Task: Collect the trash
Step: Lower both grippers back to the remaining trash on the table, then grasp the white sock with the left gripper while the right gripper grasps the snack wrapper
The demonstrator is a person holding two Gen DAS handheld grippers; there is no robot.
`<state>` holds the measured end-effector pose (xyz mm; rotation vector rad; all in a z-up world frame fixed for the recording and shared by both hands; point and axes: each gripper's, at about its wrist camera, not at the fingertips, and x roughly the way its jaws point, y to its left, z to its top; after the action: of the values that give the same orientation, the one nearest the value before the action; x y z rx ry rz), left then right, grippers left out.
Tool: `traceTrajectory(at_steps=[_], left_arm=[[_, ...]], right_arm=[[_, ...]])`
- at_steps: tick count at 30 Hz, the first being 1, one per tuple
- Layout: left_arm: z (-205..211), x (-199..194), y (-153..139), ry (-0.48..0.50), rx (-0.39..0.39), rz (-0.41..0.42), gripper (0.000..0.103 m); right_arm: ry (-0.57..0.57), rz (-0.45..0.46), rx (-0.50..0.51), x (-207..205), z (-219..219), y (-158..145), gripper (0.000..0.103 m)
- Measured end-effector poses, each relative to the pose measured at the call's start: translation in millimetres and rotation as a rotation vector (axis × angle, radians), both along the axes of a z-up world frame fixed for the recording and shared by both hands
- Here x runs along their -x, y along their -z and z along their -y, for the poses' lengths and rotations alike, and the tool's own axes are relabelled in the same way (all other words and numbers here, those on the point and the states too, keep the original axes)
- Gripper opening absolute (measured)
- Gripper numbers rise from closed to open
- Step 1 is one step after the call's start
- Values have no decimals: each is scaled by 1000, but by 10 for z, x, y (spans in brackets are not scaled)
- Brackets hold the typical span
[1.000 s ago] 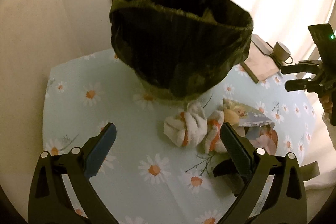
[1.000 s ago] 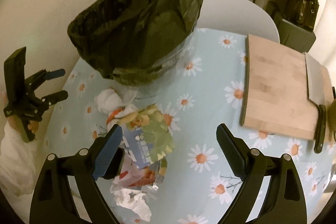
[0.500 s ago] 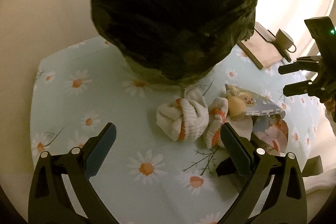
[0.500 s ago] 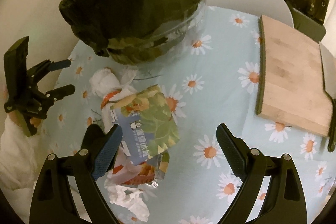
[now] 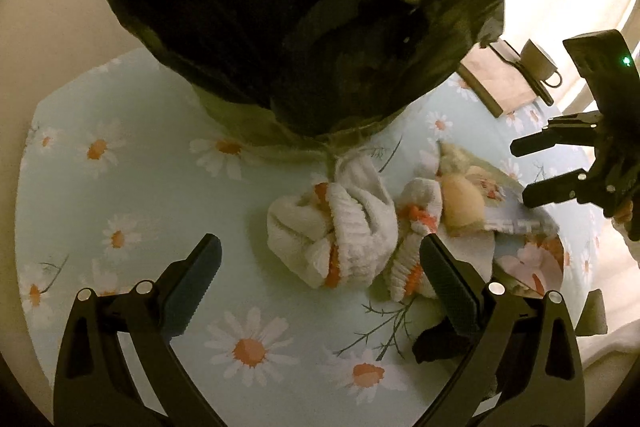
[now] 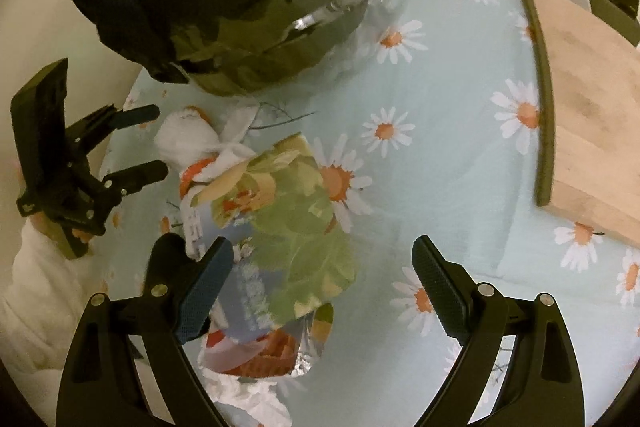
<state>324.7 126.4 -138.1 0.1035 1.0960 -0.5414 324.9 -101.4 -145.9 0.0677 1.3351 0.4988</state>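
Two tools, left tool (image 5: pixel 316 291) and right tool (image 6: pixel 322 291), both wide, empty, above trash beside bin (image 5: pixel 304 11)

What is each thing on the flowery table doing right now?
Left gripper: open, empty, above the socks.
Right gripper: open, empty, above the packet.
Bin with black bag: upright, top hidden.
White sock bundle: rolled up, lying by the bin.
Snack packet: lying flat, crumpled.
Cutting board: flat on the table.

A: The black plastic bin liner (image 5: pixel 304 19) runs off the top edge, so its opening stays unseen.

B: The pale wooden cutting board (image 6: pixel 592 131) is cut off at the right edge, blurred.
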Motion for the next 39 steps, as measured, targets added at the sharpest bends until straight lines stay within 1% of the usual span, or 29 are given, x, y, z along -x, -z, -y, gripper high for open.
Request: traceTrajectory(at_steps=[2, 4, 6, 7, 9, 10, 11, 15, 18, 20, 22, 23, 24, 25, 26, 28, 30, 32, 33, 35, 39], left_arm=[[4, -12, 29, 1, 0, -5, 97], [14, -15, 62, 7, 8, -11, 97], [40, -21, 96, 14, -2, -10, 97], [45, -28, 109, 17, -2, -12, 97], [52, -46, 123, 17, -3, -12, 97], [50, -56, 127, 19, 1, -15, 97], [51, -69, 134, 20, 3, -18, 97], [61, -91, 144, 16, 21, -25, 97], [75, -99, 135, 0, 29, -14, 97], [84, -106, 128, -12, 33, -6, 94], [98, -104, 128, -19, 27, 1, 84], [102, -108, 146, -16, 31, -15, 83], [110, -104, 158, -14, 34, -21, 77], [119, -96, 166, -4, 43, -29, 67], [119, -93, 176, 6, 47, -41, 64], [142, -90, 186, -2, 27, -49, 60], [134, -85, 170, -17, 37, -61, 58], [121, -65, 156, -29, 40, -57, 56], [112, -39, 140, -33, 27, -54, 56], [114, 46, 86, -30, -5, -32, 56], [86, 234, -58, -37, -1, -5, 56]], right_arm=[[-2, -16, -5, -12, -27, 46, 86], [2, -24, -20, -25, -39, 64, 82], [4, -54, -54, -53, -53, 107, 69], [3, -78, -77, -62, -49, 144, 66], [-9, -98, -101, -55, -53, 190, 52], [-9, -103, -112, -53, -48, 201, 49], [-12, -109, -121, -52, -46, 208, 41], [-32, -94, -122, -10, -5, 197, 29], [-29, -65, -135, 78, 51, 118, 25], [-15, -62, -143, 106, 119, 61, 25], [-7, -51, -138, 147, 176, -13, 25], [-7, -43, -149, 176, 204, -84, 25], [-5, -33, -159, 198, 233, -157, 25], [1, -19, -159, 234, 287, -235, 25], [5, -16, -165, 266, 340, -286, 25], [16, 4, -155, 326, 463, -374, 25], [27, 21, -154, 369, 565, -425, 25], [51, 33, -168, 421, 679, -469, 25], [58, 37, -170, 382, 665, -463, 26], [75, 46, -185, 438, 807, -491, 26], [92, 59, -204, 491, 916, -494, 26]])
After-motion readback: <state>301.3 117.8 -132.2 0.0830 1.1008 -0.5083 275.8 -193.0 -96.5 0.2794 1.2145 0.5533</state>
